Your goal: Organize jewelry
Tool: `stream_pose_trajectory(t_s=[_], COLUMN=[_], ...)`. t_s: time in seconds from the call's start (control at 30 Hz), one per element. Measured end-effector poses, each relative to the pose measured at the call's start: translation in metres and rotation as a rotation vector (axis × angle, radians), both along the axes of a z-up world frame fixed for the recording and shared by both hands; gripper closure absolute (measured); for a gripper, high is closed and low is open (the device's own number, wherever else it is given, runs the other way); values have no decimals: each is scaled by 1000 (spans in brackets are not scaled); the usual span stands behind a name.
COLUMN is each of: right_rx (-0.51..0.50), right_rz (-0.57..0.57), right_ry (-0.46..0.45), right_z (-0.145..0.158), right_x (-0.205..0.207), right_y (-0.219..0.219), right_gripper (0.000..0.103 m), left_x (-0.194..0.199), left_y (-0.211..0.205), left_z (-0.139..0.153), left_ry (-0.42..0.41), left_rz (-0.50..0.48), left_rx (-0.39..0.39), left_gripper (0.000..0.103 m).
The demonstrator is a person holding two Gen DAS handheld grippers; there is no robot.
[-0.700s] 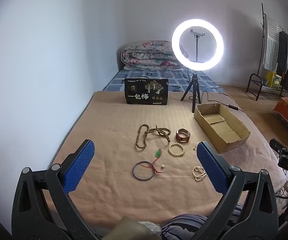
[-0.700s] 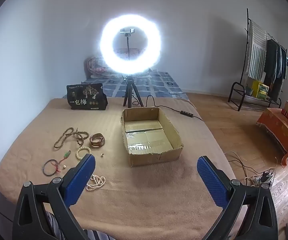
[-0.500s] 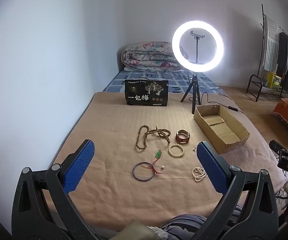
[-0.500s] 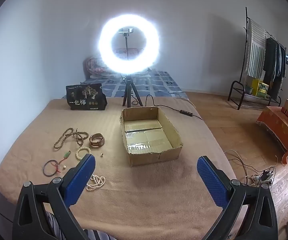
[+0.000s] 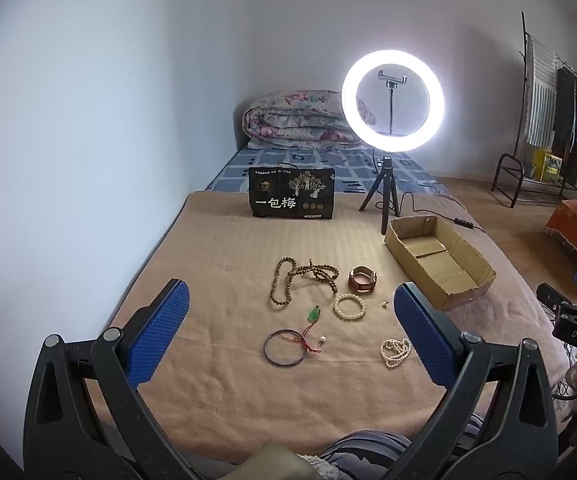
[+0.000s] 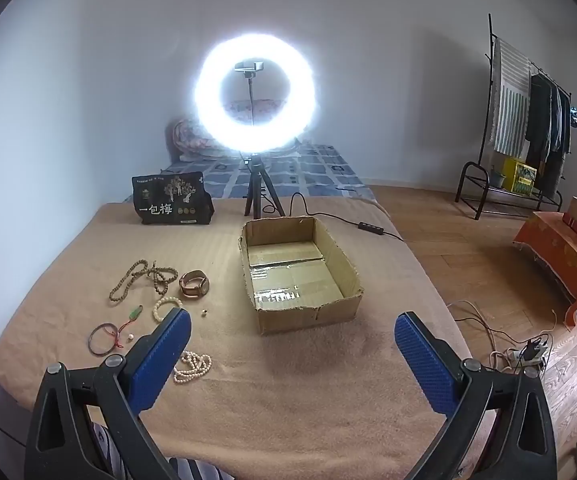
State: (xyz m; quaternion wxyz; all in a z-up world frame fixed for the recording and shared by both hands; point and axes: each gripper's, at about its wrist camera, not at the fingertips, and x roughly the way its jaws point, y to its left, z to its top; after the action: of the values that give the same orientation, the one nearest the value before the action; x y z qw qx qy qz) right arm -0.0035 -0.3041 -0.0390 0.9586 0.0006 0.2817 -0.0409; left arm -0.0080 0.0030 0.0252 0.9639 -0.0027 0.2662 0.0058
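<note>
Jewelry lies on a tan blanket: a brown bead necklace (image 5: 302, 278), a brown watch (image 5: 362, 279), a cream bead bracelet (image 5: 349, 307), a green pendant on red cord (image 5: 313, 315), a dark bangle (image 5: 284, 348) and a pearl strand (image 5: 395, 352). An open, empty cardboard box (image 5: 436, 258) sits to their right; it also shows in the right wrist view (image 6: 296, 272). My left gripper (image 5: 288, 336) is open and empty, held above the near blanket. My right gripper (image 6: 290, 354) is open and empty, in front of the box, with the pearl strand (image 6: 192, 366) by its left finger.
A lit ring light on a tripod (image 5: 391, 104) and a black printed pouch (image 5: 291, 199) stand at the back of the blanket. A folded quilt (image 5: 300, 125) lies behind. A clothes rack (image 6: 528, 120) and wooden floor are to the right.
Both views have shifted slightly; the scene sits a little lower and farther in the left wrist view. Nothing on the blanket has moved and both grippers stay open.
</note>
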Motion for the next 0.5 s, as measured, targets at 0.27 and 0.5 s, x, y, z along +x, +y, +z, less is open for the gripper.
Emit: stream_pose_trajectory(t_s=[0.27,0.5], right_rx=[2,7], right_rz=[-2,-4], right_ry=[-4,-4], right_z=[1,2], right_x=[0,-2], right_y=[1,0], right_gripper=[0,0], left_x=[0,-2], left_y=[-2,-2], left_z=[6,7], left_ry=[-10,-15], left_rz=[3,1], left_rx=[1,-2], left_gripper=[0,0])
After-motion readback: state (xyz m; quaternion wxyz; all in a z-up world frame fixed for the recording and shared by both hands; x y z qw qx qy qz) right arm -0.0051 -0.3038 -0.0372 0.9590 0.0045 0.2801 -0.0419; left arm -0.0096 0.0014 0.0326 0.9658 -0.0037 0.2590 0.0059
